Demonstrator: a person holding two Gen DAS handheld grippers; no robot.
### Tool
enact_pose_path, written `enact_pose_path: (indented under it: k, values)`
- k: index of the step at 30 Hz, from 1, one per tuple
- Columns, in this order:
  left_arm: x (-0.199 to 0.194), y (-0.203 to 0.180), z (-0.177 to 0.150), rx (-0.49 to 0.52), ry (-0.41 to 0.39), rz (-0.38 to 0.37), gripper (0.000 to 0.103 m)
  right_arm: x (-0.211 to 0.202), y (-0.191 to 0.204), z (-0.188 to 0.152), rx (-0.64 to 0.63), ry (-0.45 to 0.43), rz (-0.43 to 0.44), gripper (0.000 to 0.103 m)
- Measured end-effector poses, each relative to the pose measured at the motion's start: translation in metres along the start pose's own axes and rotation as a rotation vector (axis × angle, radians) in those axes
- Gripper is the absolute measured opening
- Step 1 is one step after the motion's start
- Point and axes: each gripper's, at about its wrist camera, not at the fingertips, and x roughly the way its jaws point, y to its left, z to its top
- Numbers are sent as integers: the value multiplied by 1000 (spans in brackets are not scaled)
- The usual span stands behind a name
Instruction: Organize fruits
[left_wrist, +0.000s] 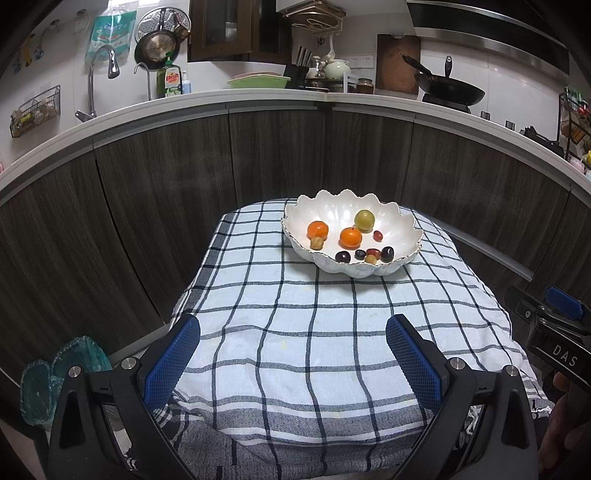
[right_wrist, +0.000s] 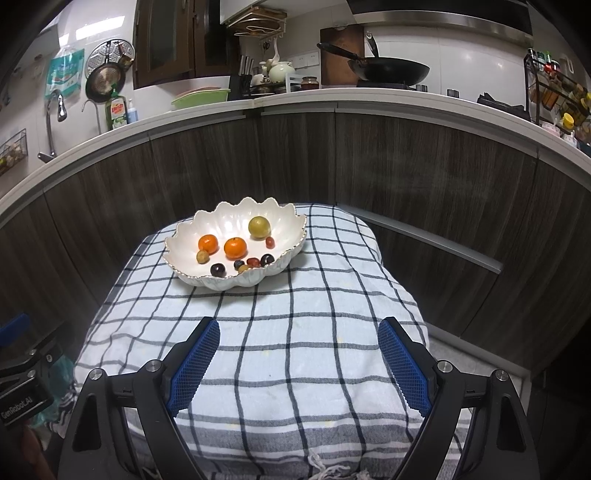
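From the left wrist, the left gripper (left_wrist: 293, 360) stands wide with nothing between its blue pads, hanging over the near part of the checked cloth (left_wrist: 295, 332); the white scalloped bowl (left_wrist: 406, 225) sits ahead of it and a little to its right, well apart, holding two mandarins (left_wrist: 350, 237), a yellow-green fruit (left_wrist: 364, 220), a small brown one (left_wrist: 316, 243) and a cluster of small dark and red fruits (left_wrist: 373, 254) by the near rim. From the right wrist, the right gripper (right_wrist: 298, 363) is likewise spread wide and empty, with the bowl (right_wrist: 184, 230) ahead and off to its left, and all the fruit already inside it. The small round fruits look light, smooth and likely to roll or squirt out of a pinch, so each wants a gentle squeeze across its middle; the mandarin (right_wrist: 235, 248) is softer-skinned and easier to hold. The bowl looks like glazed ceramic, fragile at its thin rim
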Motion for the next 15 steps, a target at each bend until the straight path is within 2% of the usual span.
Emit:
enact_pose_path:
  k: [15]
  values:
    - [-2, 2, 2, -6, 3, -6, 103, 0, -1, 0, 0, 0, 1, 88]
